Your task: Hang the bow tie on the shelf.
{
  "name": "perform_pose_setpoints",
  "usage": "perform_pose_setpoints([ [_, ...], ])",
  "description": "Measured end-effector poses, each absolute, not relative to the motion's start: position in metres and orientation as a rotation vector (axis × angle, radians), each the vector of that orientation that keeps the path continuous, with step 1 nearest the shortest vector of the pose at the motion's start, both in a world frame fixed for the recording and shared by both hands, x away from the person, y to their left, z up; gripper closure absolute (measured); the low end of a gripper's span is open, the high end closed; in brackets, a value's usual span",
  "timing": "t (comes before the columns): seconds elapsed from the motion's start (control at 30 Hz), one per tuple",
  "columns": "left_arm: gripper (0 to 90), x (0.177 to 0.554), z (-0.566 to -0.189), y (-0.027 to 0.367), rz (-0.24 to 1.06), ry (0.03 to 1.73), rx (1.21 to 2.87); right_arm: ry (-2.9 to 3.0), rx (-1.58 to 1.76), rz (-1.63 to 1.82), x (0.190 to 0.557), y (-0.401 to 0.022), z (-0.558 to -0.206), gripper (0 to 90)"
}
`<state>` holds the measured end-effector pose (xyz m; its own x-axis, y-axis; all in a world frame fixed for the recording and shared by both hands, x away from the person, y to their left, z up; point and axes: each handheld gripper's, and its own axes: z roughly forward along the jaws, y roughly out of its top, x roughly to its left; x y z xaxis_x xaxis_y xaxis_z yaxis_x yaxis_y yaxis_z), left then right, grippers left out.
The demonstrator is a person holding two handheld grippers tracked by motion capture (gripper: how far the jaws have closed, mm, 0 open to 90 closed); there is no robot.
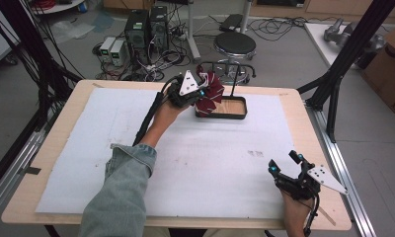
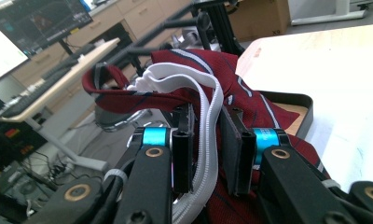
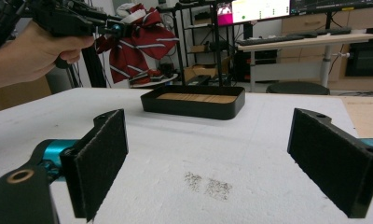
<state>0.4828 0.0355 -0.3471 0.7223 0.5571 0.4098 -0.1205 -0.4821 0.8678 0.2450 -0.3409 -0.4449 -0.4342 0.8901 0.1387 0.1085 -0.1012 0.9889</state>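
Your left gripper [image 1: 201, 92] is raised over the far middle of the table [image 1: 47, 163], and its jaws are pinched on the white strap [image 2: 208, 140] of a dark red bow tie [image 1: 210, 91]. The tie is deep maroon cloth with thin white and navy stripes, folded into loose loops, and the white elastic band runs doubled between the two black pads [image 2: 182, 158] in the left gripper view. The cloth hangs in the air just above the near left end of the black tray [image 1: 235, 114]; from the right gripper view it is clear of the tray's rim, held up beside your left hand [image 3: 31, 51]. The tray is shallow and rectangular with a wooden floor, and it sits on the white sheet [image 1: 136, 163] that covers most of the tabletop. Your right gripper [image 1: 285, 165] rests low at the near right corner of the table, well apart from the tie, with its jaws spread wide and nothing between them.
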Motion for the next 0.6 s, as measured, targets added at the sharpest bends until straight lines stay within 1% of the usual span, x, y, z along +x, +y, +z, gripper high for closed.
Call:
perform_pose_setpoints([
  [0.17,75.2,0.488,-0.351,0.036,0.822,0.348,1.917,1.547,1.115,1.596,0.245,-0.341,-0.445,11.2],
  [0.4,75.1,0.496,-0.354,0.034,0.83,0.372,1.933,1.546,1.114,1.599,0.245,-0.341,-0.445,11.1],
  [0.6,75.1,0.507,-0.361,0.031,0.839,0.431,1.953,1.546,1.114,1.6,0.245,-0.341,-0.445,11.2],
])
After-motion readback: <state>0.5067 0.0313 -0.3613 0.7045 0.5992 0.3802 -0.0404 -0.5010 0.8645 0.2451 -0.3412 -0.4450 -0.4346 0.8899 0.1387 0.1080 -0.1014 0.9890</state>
